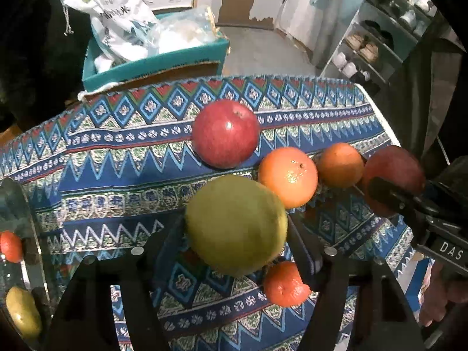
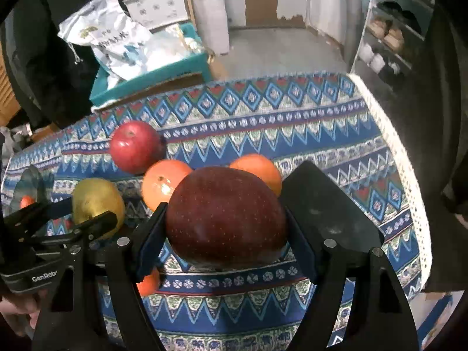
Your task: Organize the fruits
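gripping a yellow-green apple (image 1: 235, 223) in my left claw (image 1: 234, 234), centre frame; my right claw (image 2: 226, 219) is clamping a dark red apple (image 2: 226, 216) above the patterned cloth (image 2: 321, 122).

Tabletop (image 1: 122, 158) under a patterned blue cloth. Behind it: teal cardboard box (image 1: 152, 64) holding a white printed bag (image 1: 111, 8) and clear plastic bag (image 1: 187, 33). Shoe rack (image 1: 377, 38) far right, grey floor (image 1: 263, 49) between.

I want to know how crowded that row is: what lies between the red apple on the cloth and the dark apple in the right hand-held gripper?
Two oranges: the nearer orange and the farther orange, shown in both wrist views.
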{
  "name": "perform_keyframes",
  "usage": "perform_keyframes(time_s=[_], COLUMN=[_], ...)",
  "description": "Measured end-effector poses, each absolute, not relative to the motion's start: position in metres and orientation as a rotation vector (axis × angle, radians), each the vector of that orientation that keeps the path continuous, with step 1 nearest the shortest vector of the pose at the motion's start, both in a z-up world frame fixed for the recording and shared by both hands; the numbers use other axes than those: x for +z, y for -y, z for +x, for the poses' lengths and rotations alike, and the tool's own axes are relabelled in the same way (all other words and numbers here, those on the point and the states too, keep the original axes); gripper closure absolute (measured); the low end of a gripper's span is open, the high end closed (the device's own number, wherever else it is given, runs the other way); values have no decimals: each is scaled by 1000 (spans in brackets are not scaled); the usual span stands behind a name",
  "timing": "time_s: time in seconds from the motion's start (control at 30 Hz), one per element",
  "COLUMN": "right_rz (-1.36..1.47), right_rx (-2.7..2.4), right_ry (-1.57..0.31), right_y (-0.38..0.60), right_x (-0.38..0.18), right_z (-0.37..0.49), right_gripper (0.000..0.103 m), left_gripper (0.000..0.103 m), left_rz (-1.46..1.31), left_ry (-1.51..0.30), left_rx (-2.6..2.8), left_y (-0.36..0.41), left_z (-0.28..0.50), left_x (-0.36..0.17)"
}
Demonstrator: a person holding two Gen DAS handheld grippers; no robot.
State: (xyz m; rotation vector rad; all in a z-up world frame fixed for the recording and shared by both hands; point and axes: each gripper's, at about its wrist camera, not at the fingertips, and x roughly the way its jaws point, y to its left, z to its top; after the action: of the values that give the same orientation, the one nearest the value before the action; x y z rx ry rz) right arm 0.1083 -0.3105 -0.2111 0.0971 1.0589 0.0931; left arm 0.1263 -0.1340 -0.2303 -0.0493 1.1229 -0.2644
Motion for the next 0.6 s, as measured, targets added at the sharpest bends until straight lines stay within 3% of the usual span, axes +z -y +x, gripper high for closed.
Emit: perform_keyframes(time_s=[0.23,0.6], right_rz=[96,118], right_rx=[104,106], right_ry=[-1031,-1057], right_y=[306,310], right_x=[-194,-204], right_z=[103,102], right_gripper=[26,26], left_gripper=[35,34], left_rz=[-40,19], left_ry=[-1186,-1142], left_rx=[-245,-271], left_y=[134,147], left_z=[133,144], left_x=[-249,-256])
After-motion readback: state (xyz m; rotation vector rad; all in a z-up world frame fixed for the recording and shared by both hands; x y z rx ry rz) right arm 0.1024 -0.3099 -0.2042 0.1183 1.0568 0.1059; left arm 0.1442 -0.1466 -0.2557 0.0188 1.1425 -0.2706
